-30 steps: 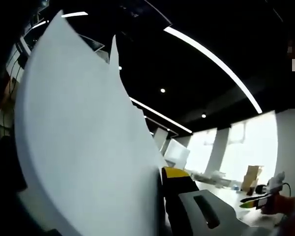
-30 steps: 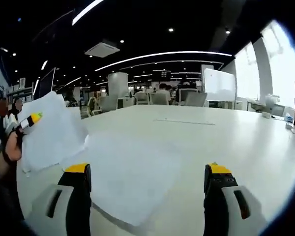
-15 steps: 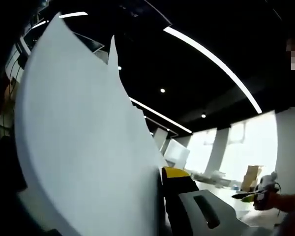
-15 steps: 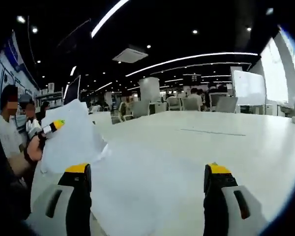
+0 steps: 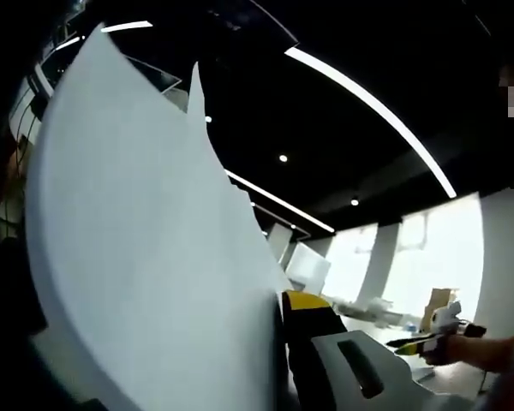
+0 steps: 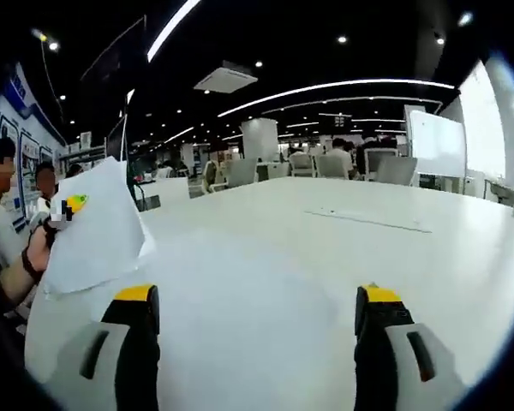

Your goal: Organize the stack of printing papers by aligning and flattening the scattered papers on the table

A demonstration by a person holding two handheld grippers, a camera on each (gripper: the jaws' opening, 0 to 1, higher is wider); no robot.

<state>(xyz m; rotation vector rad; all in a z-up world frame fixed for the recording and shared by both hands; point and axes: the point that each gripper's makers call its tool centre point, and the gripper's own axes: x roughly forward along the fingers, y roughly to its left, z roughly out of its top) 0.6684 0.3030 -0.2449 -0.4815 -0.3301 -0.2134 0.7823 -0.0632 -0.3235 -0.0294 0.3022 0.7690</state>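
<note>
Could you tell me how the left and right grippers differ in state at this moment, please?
The left gripper is shut on the papers, held up off the table; the right gripper is open and holds nothing. The left sits raised; the right hovers low over the table. Both have yellow-tipped jaws.

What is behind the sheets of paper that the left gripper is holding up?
In the left gripper view the held sheets of paper cover what lies behind them. Past their edge show a dark ceiling with light strips and bright windows. One yellow-tipped jaw is hidden behind the paper.
</note>
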